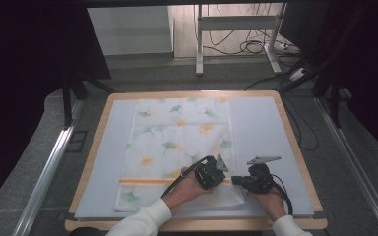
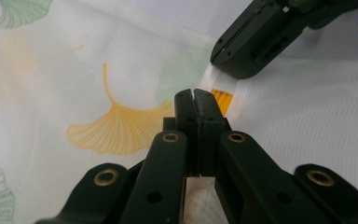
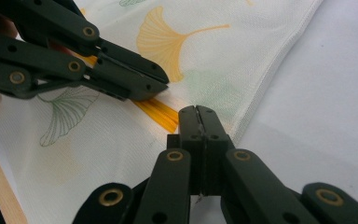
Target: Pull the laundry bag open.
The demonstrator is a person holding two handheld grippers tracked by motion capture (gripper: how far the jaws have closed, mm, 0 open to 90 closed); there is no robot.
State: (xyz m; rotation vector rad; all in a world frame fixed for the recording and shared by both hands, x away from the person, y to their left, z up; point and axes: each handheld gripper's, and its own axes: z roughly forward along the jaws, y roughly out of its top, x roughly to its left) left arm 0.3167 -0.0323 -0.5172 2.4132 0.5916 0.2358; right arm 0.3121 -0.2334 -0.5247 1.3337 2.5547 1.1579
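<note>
Spread flat on the bench, the thin, limp cloth looked best pinched at its near right hem, where both grippers, left gripper and right gripper, sat pressed together.

Left gripper, jaws pressed together, rests on a white cloth printed with ginkgo leaves; beyond its tip lies the cloth's orange stripe; the right gripper hovers just above that stripe.
</note>
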